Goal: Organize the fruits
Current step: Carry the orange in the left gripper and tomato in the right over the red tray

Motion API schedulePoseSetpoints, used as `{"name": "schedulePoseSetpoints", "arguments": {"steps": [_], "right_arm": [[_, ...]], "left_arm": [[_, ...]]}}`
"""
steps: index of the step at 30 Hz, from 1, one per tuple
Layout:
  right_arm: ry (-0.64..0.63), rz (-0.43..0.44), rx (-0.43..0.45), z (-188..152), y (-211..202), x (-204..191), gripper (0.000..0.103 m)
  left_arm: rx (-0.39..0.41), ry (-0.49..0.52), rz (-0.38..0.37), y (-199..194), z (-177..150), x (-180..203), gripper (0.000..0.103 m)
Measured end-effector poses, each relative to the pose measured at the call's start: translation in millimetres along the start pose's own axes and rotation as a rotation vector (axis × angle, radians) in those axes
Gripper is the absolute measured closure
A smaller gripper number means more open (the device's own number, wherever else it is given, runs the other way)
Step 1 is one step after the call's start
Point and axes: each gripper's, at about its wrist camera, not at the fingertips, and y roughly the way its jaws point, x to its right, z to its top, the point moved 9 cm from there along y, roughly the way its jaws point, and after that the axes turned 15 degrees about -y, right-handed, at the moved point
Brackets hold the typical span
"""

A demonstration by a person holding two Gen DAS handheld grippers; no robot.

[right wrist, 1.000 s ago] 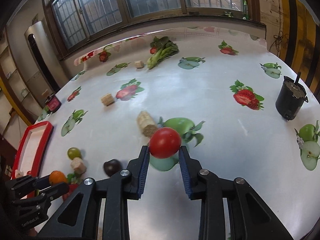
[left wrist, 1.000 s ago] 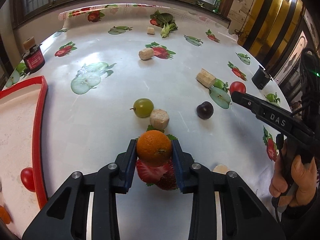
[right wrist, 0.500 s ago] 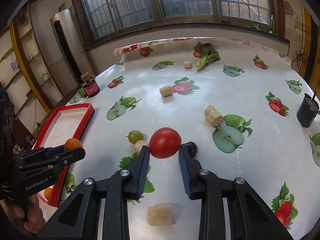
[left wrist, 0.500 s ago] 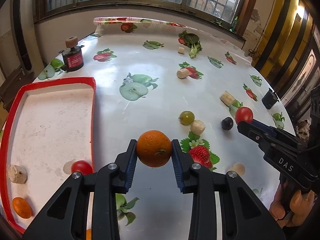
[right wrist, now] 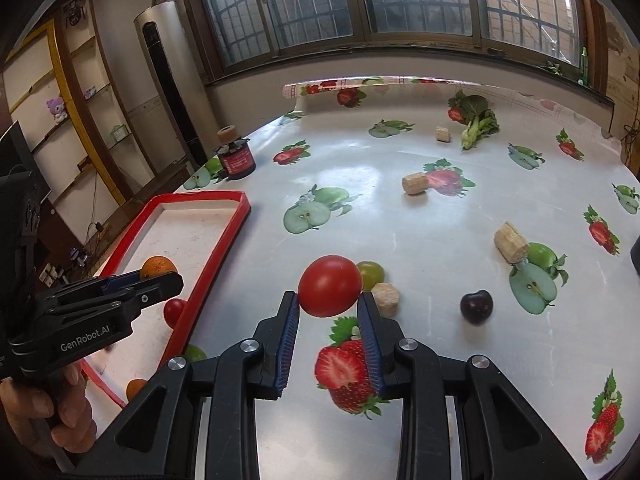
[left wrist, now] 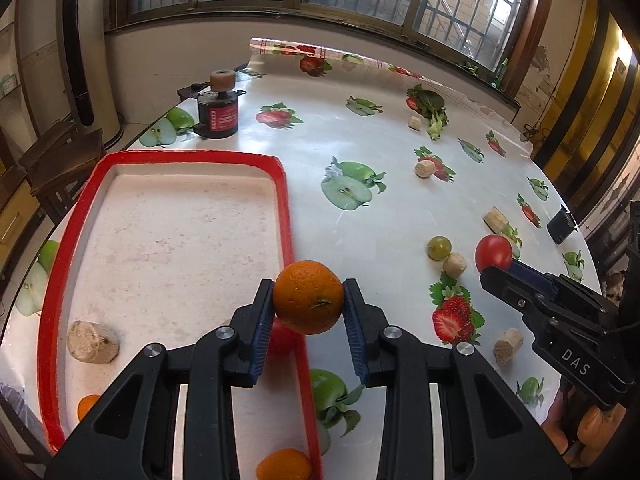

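The left tongs point(left wrist: 308, 310) grip an orange point(left wrist: 308, 297) above the near right rim of the red tray point(left wrist: 285, 184). The right tongs point(right wrist: 328, 318) grip a tomato point(right wrist: 329, 285) above the tabletop point(right wrist: 400, 224); a green grape point(right wrist: 372, 272) lies just beyond.

Fig. legend, what you see besides the job: tablecloth point(right wrist: 400, 240), white w/ printed apples & strawberries, covers the whole top. Dark jar point(left wrist: 218, 120) w/ red label, far left, cork-like stopper on top. Leafy greens point(right wrist: 478, 120) lie far right nr the window. Cork-like cylinders are scattered mid-table, e.g. one point(right wrist: 414, 183) beside a printed strawberry, one point(right wrist: 510, 242) further right. Black cup point(left wrist: 562, 224) at right edge. Tall grey floor unit point(right wrist: 168, 80) stands far left by the barred windows point(right wrist: 400, 0).
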Motion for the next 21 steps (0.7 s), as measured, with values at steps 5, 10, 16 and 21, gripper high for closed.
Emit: {"name": "schedulePoseSetpoints", "arguments": {"steps": [5, 10, 16, 21], "right_arm": [[-0.026, 0.024, -0.001, 10.2, 8.9, -21.3, 0.072], [-0.048, 0.054, 0.004, 24.3, 18.9, -44.1, 0.072], [-0.082, 0.093, 0.005, 39.4, 34.0, -76.5, 0.072], [-0.108, 0.123, 0.008, 51.3, 45.0, -100.7, 0.074]], "left_arm": [[0.010, -0.018, 0.025, -4.9, 7.2, -23.0, 0.072], [0.029, -0.044, 0.055, -10.9, 18.1, -50.0, 0.072], [0.042, -0.081, 0.090, -13.7, 30.1, -82.0, 0.072], [0.050, -0.102, 0.110, -13.2, 39.8, -102.5, 0.072]]}}
